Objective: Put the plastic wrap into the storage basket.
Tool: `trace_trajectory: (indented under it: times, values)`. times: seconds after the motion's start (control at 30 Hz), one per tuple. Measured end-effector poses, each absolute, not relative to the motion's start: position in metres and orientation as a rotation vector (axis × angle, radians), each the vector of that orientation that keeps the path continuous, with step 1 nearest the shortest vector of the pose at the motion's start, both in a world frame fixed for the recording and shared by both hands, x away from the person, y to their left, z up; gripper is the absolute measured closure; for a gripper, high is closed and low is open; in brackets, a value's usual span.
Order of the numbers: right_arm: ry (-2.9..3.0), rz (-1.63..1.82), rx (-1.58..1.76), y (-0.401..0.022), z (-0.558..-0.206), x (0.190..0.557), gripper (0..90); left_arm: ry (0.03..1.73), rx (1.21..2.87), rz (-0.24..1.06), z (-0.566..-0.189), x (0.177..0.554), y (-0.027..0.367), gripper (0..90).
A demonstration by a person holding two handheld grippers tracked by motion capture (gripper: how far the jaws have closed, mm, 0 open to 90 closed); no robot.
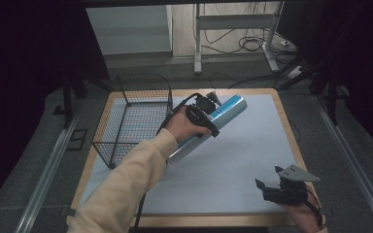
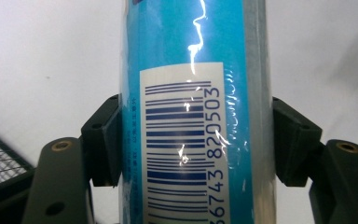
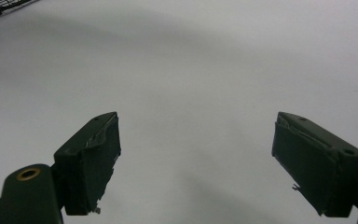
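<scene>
A long blue and silver tube (image 1: 226, 110) hangs tilted above the table's middle, its far end pointing up and to the right. My left gripper (image 1: 205, 116) is shut on it near its middle. In the left gripper view both black pads press the sides of the tube (image 2: 193, 112), whose white barcode label faces the camera. My right gripper (image 1: 272, 187) rests low near the front right corner of the table, open. In the right gripper view its two fingers (image 3: 91, 163) stand wide apart over bare white surface with nothing between them.
A black wire basket (image 1: 133, 116) stands on the table's left side, just left of the held tube; a corner of it shows in the left gripper view (image 2: 0, 161). The white mat (image 1: 243, 160) lies on a wood-edged table. Desk legs and cables stand beyond the far edge.
</scene>
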State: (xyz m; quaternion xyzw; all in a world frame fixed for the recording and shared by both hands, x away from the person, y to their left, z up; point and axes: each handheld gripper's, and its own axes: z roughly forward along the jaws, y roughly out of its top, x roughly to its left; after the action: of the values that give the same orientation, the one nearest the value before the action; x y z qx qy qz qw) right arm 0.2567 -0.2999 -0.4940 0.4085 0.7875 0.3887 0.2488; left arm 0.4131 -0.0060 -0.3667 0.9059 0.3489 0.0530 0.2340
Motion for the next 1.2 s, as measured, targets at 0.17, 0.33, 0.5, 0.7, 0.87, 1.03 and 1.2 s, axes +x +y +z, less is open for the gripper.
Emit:
trace_trajectory:
  times: [0.17, 0.33, 0.5, 0.7, 0.87, 1.03, 1.2]
  values:
    - [2.147, 1.059, 1.114, -0.3, -0.494, 0.257, 15.6, 0.965, 2.478, 0.152, -0.36, 0.417, -0.003, 31.8]
    - [2.15, 1.058, 1.112, -0.3, -0.495, 0.257, 15.6, 0.968, 2.472, 0.17, -0.352, 0.42, 0.0, 31.8]
    - [2.146, 1.057, 1.116, -0.3, -0.495, 0.257, 15.6, 0.976, 2.463, 0.204, -0.341, 0.423, 0.001, 31.8]
    - [2.144, 1.063, 1.116, -0.301, -0.494, 0.257, 15.6, 0.981, 2.454, 0.227, -0.334, 0.426, 0.005, 31.8]
    - [2.136, 1.064, 1.126, -0.302, -0.494, 0.258, 15.7, 0.991, 2.434, 0.241, -0.329, 0.429, 0.011, 31.8]
    - [2.137, 1.068, 1.119, -0.3, -0.494, 0.257, 15.7, 1.0, 2.44, 0.27, -0.324, 0.435, 0.021, 31.8]
    - [2.133, 1.072, 1.117, -0.3, -0.494, 0.257, 15.7, 1.014, 2.427, 0.31, -0.32, 0.438, 0.03, 31.8]
